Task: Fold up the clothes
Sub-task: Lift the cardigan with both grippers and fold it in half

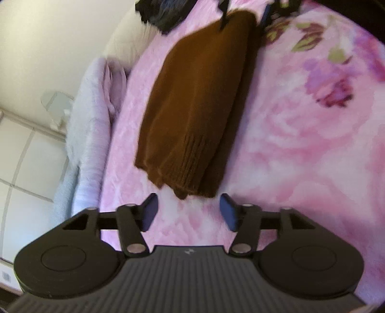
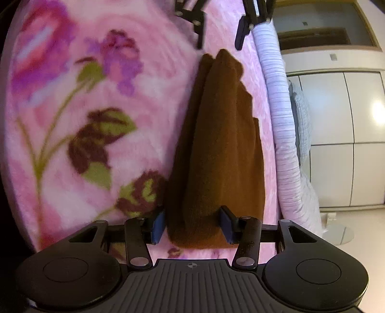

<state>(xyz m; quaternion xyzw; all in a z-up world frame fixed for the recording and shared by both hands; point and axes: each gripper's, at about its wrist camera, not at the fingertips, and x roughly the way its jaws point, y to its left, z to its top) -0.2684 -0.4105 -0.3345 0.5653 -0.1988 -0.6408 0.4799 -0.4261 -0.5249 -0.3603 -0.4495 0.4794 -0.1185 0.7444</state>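
A brown knitted sweater (image 1: 199, 106) lies folded into a long narrow strip on a pink flowered blanket (image 1: 300, 149). My left gripper (image 1: 190, 213) is open just short of the sweater's ribbed end, not touching it. In the right wrist view the sweater (image 2: 221, 149) runs away from me. My right gripper (image 2: 193, 225) is open with its blue pads on either side of the sweater's near end. The left gripper (image 2: 220, 36) shows at the sweater's far end in that view, and the right gripper (image 1: 243, 16) shows at the far end in the left view.
A dark garment (image 1: 163, 12) lies at the far end of the bed. A rolled lilac quilt (image 2: 281, 134) runs along the bed's edge, also in the left view (image 1: 91, 125). White wardrobe doors (image 2: 344, 137) stand beyond the bed.
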